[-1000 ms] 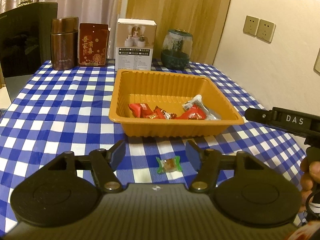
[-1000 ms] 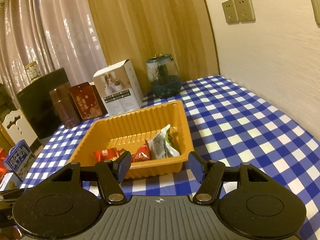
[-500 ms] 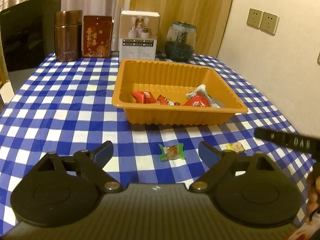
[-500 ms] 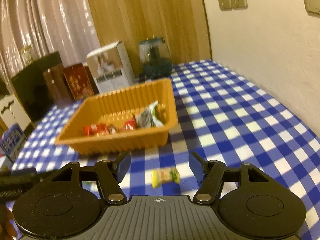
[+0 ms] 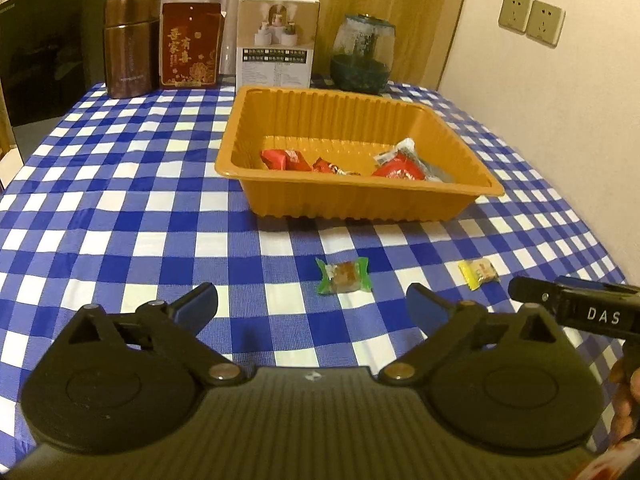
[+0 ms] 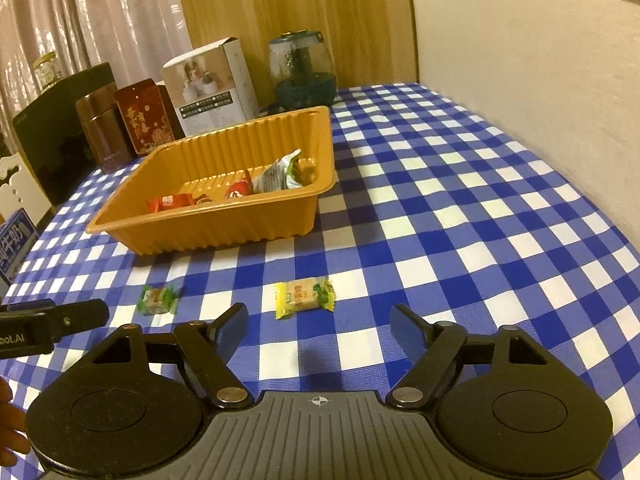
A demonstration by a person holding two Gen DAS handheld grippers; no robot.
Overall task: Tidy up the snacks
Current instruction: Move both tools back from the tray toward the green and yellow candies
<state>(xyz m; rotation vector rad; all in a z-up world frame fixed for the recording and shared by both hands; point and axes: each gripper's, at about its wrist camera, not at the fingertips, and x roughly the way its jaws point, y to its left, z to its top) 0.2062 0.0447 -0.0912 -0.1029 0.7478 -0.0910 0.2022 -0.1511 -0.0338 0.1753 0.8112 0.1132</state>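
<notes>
An orange tray stands on the blue checked cloth, with red-wrapped sweets and a silver-green packet inside. Two loose sweets lie on the cloth in front of it. The green-wrapped sweet lies just beyond my left gripper, whose jaws are opening wide with nothing between them. The yellow-wrapped sweet lies just ahead of my right gripper, also opening and empty. Each gripper's finger shows at the edge of the other's view.
At the table's far edge stand a brown canister, a red packet, a white box and a glass jar. A dark screen stands at the left, a wall on the right. A blue carton lies at the left.
Both grippers' jaws have spread wider. The right gripper has tipped down and sunk, bringing the yellow sweet into its view. The left gripper's view shows both loose sweets now.
</notes>
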